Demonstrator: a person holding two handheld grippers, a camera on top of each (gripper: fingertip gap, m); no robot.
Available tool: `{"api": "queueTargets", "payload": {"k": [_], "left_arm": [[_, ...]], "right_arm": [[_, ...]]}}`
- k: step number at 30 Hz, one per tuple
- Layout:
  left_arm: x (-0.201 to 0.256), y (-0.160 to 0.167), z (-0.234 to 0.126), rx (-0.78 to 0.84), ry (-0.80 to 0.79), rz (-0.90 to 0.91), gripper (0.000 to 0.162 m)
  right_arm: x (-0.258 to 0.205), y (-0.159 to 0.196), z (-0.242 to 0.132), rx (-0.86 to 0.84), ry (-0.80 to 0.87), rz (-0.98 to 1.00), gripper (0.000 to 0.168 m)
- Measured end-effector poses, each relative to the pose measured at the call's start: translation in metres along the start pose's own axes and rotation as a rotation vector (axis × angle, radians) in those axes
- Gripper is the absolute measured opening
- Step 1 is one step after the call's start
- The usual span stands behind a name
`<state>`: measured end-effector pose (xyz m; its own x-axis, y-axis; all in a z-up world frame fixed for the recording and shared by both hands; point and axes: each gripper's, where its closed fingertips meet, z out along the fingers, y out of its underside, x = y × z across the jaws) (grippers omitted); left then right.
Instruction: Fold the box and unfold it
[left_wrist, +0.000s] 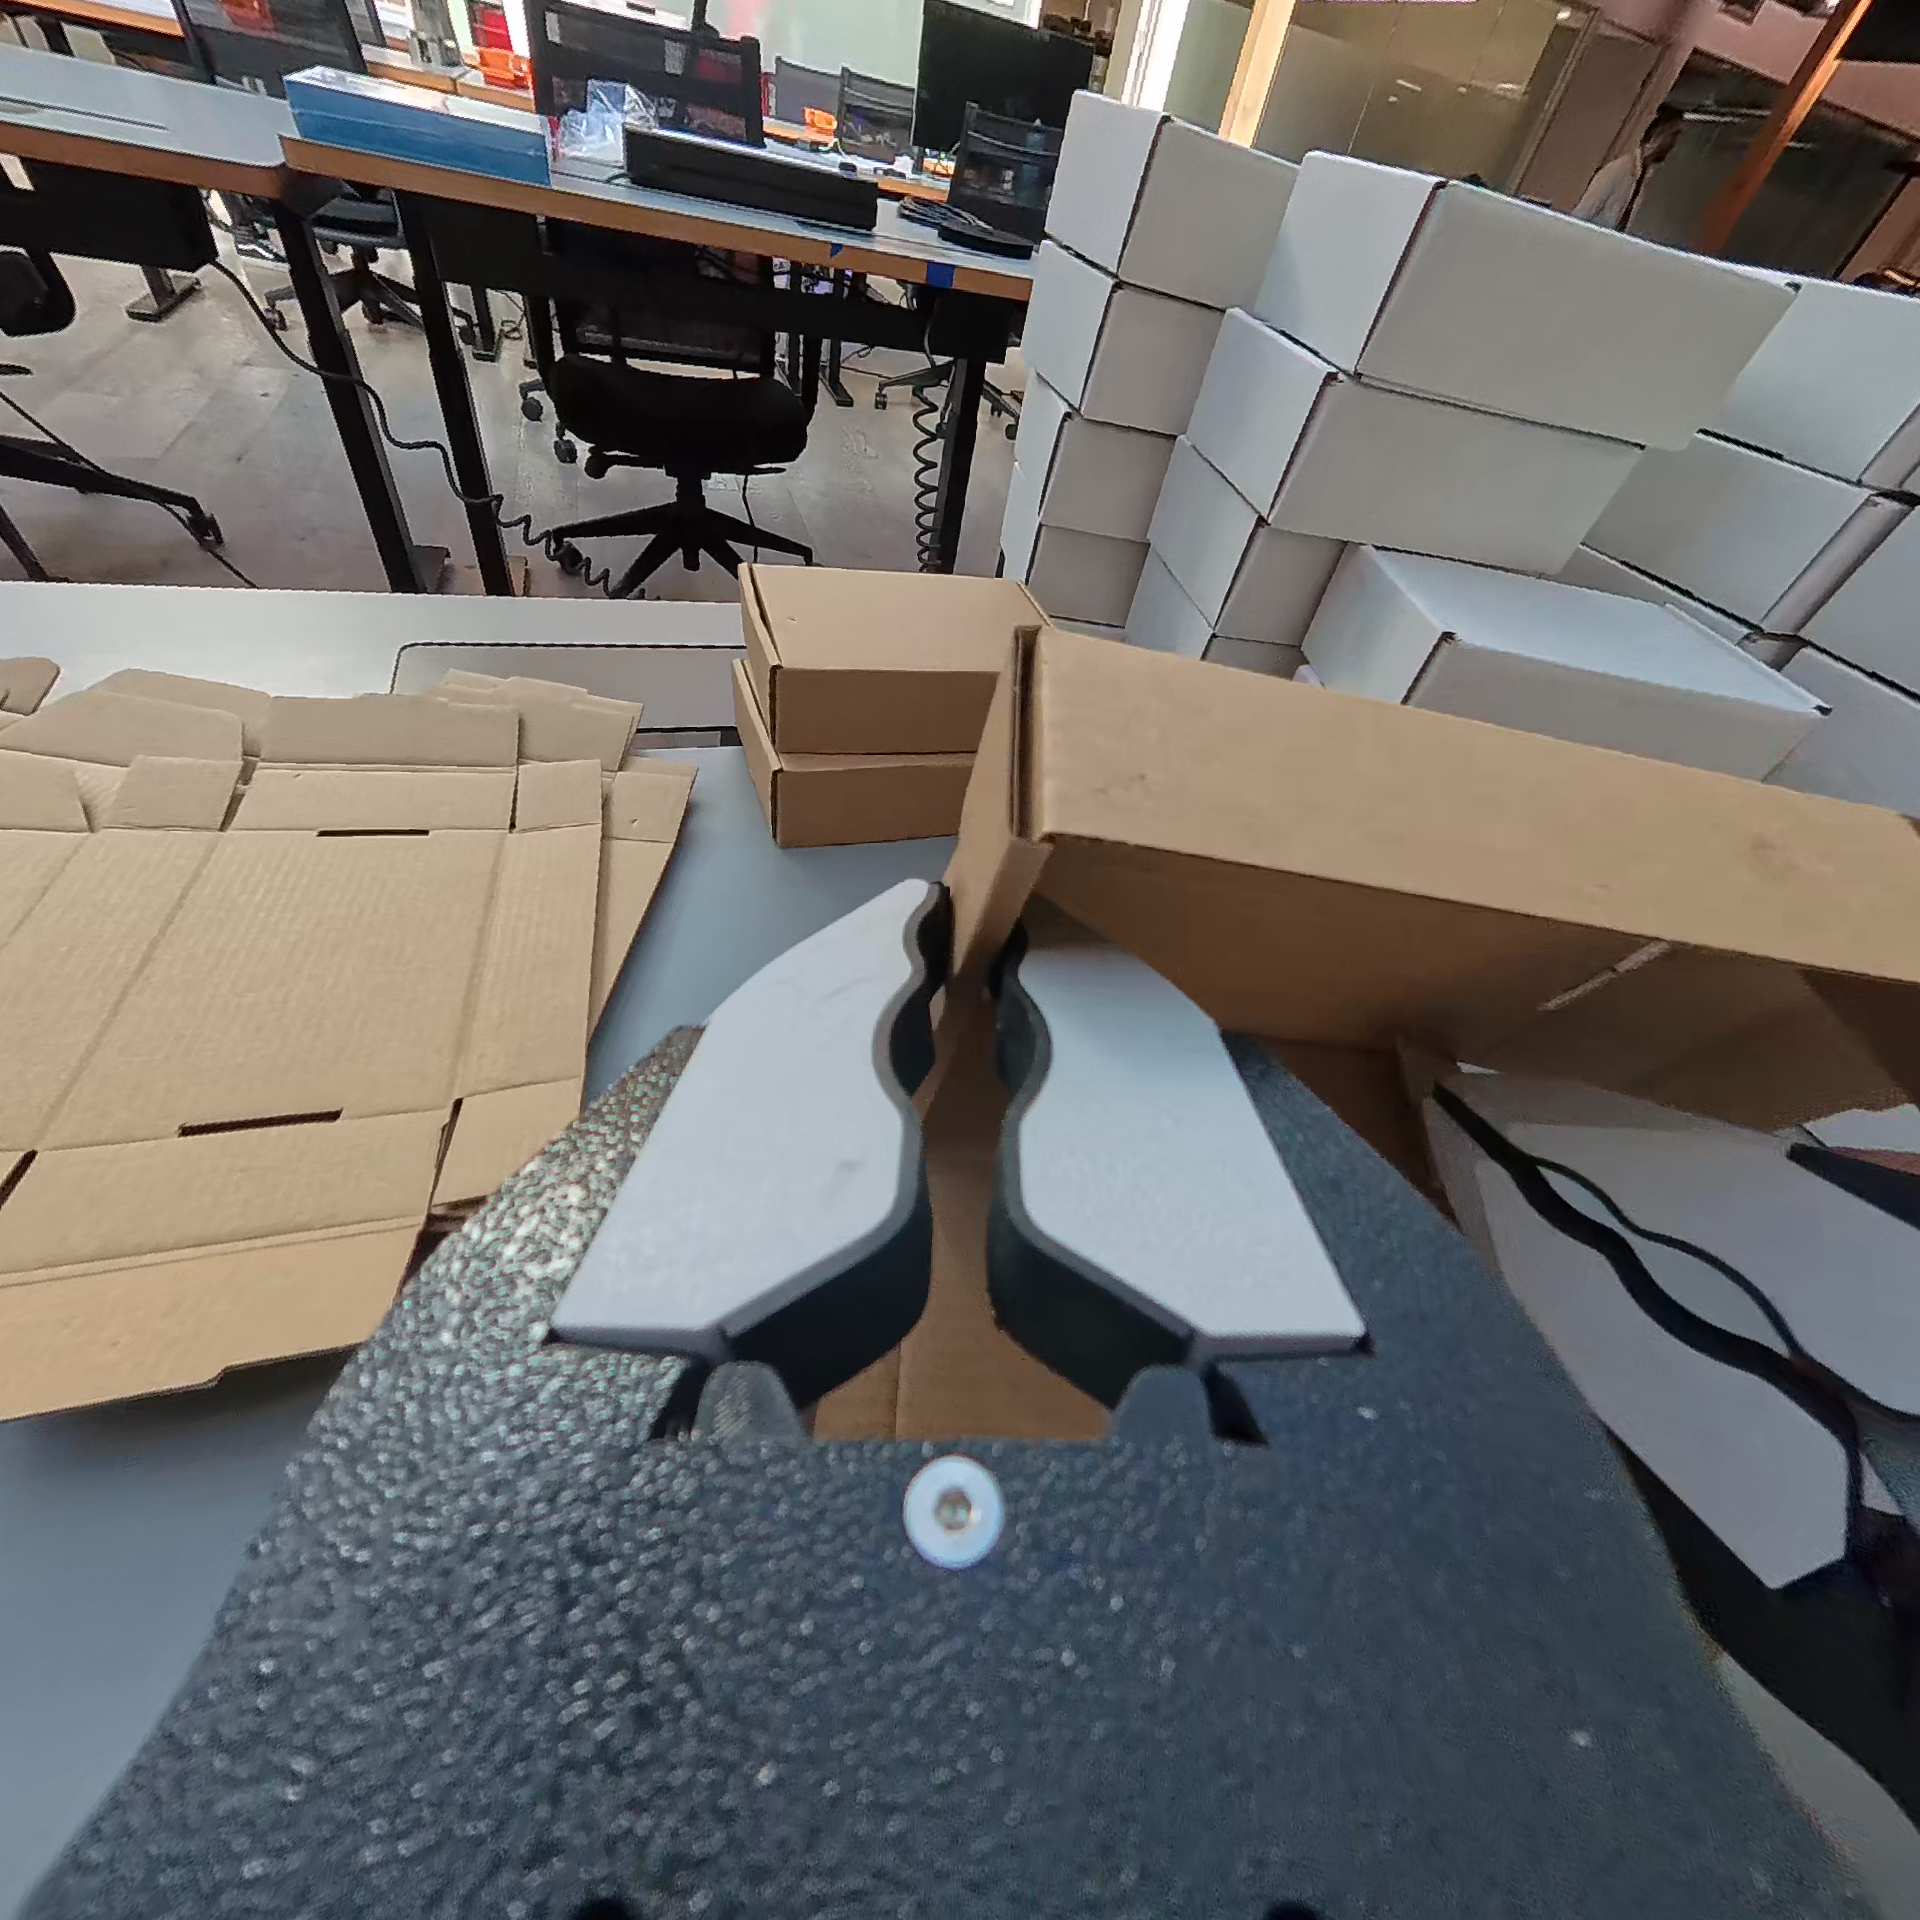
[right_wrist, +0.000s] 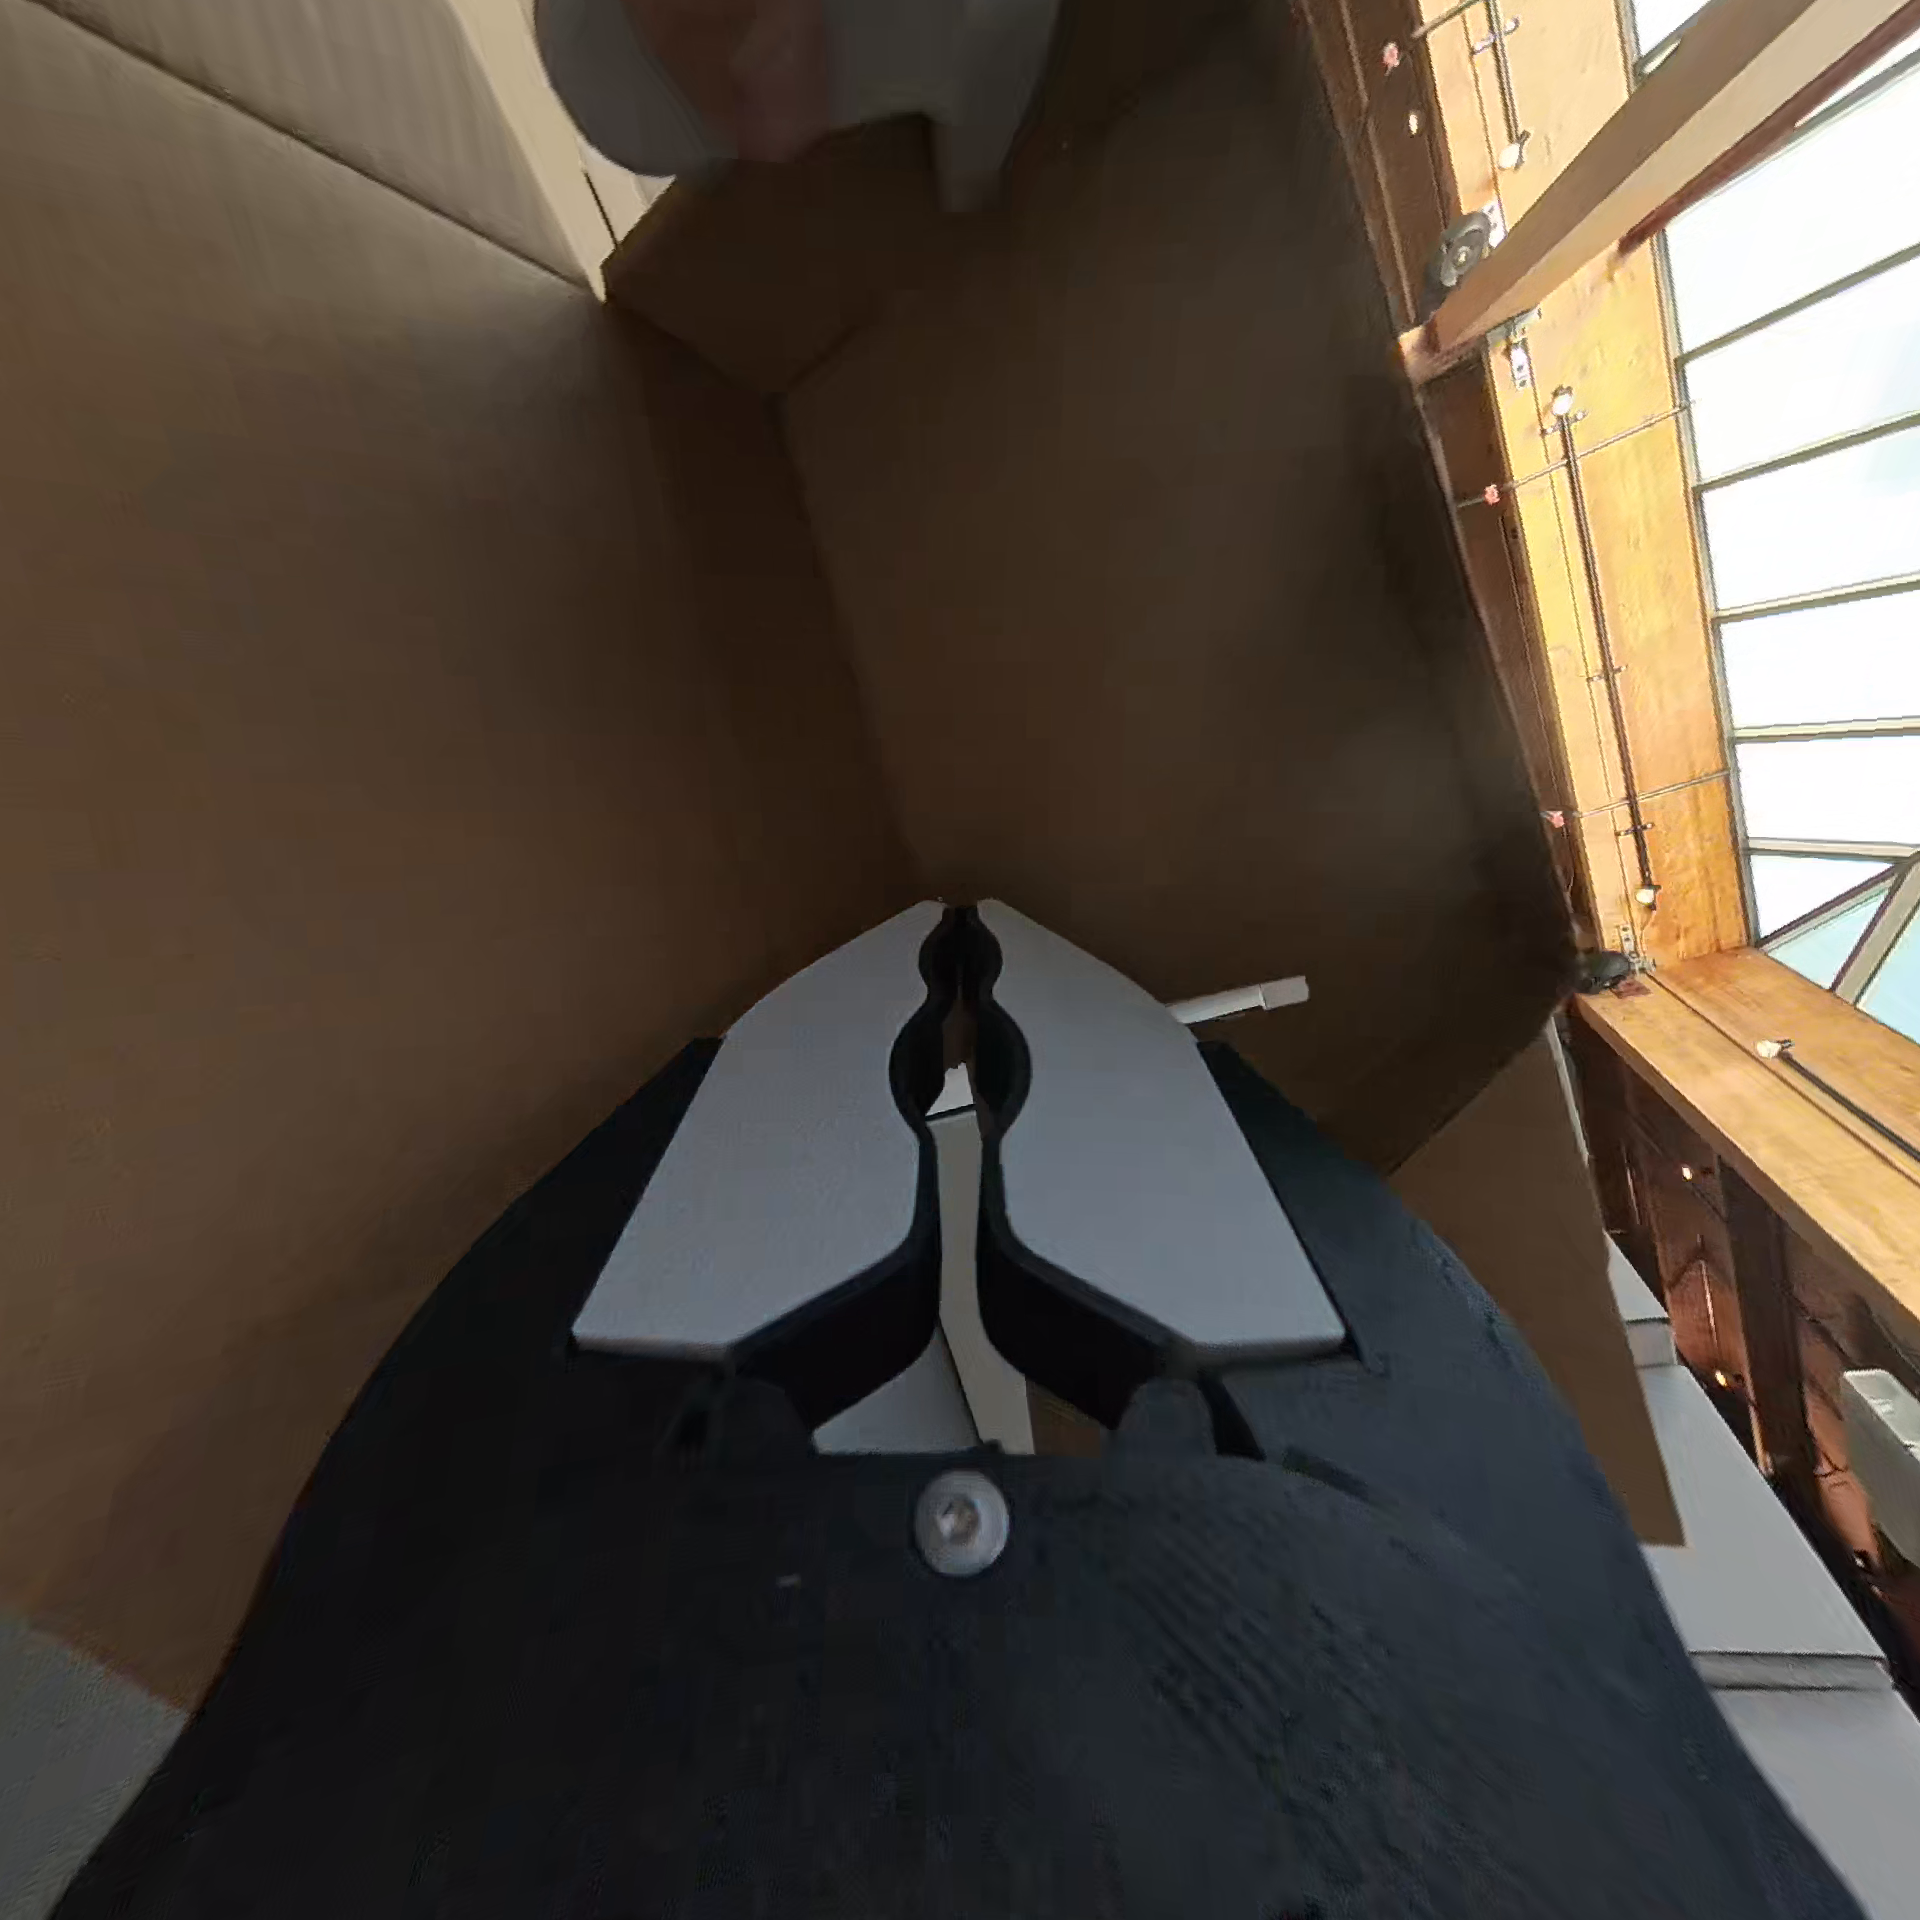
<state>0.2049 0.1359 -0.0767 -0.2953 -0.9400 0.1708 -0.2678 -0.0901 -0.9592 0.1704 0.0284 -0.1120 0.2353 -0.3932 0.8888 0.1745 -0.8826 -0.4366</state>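
The left tongs (left_wrist: 971, 951) are nipped tight on a brown cardboard flap at the corner of the box (left_wrist: 1455, 831), which is raised off the grey tabletop (left_wrist: 707, 904) and tilted, its long side wall running away to the right. The flap stands nearly upright between the 2 grey fingers (left_wrist: 821, 1091). At the lower right of the left wrist view the other tool's grey fingers show under the box, partly cut off by the frame edge.

The right tongs (right_wrist: 961, 914) are drawn together so that the tips almost touch, pressed into an inner corner of the box (right_wrist: 416, 727); a thin edge seems to sit between the tips, but whether they truly grip the cardboard I cannot tell. The right wrist view looks up into the brown interior, with wooden beams (right_wrist: 1538, 623) and a skylight (right_wrist: 1818, 520) beyond its rim.

To the left on the tabletop lies a spread of flat, unfolded brown box blanks (left_wrist: 291, 987), overlapping one another. Just behind the held box, 2 folded brown boxes (left_wrist: 873, 727) are stacked one on the other. Further right rises a pile of white boxes (left_wrist: 1403, 416). Beyond the tabletop stand desks and a black office chair (left_wrist: 675, 416).
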Motion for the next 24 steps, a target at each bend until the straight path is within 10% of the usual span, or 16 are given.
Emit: {"api": "queueTargets", "payload": {"k": [10,16,24], "left_arm": [[-0.034,0.004,0.002,-0.006,-0.057,0.025,0.005],[-0.059,0.002,-0.001,-0.013,-0.046,-0.033,0.005],[-0.041,0.005,0.003,-0.053,0.082,-0.04,0.005]], "right_arm": [[0.006,-0.021,-0.019,0.22,-0.215,0.442,0.001],[0.074,0.017,-0.046,0.351,-0.187,0.953,0.021],[0.1,0.075,-0.002,0.182,-0.267,1.04,0.071]]}}
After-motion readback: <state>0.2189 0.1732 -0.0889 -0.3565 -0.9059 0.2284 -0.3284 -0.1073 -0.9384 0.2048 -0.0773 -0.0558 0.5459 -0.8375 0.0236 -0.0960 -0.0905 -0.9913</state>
